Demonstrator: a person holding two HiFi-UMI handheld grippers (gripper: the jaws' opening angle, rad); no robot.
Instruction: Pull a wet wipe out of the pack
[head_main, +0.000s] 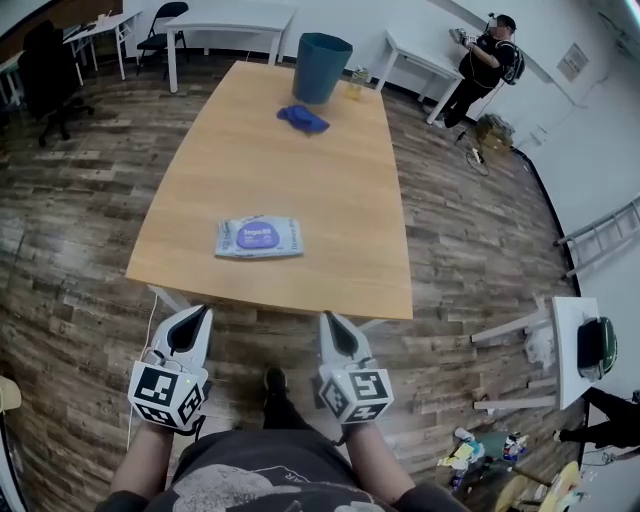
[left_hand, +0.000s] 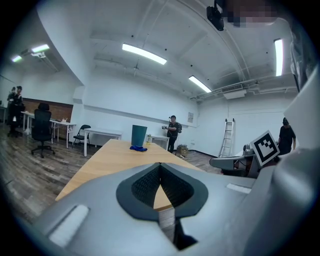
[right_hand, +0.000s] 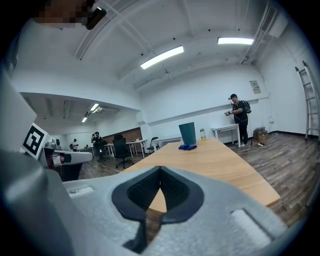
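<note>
The wipe pack (head_main: 259, 238) lay near the six-o'clock edge of the bench (head_main: 330, 180); the bin (head_main: 321, 67) stood at twelve, the cloth (head_main: 302, 118) just before it.

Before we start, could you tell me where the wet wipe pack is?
In the head view, the wet wipe pack lies flat on the wooden table, near its close edge, about midway across.

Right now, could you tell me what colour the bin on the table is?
The bin is dark teal, clearest in the head view.

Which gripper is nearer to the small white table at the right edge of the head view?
Right. The right gripper hangs left of the small white table; the left gripper is farther left, beyond the right one.
</note>
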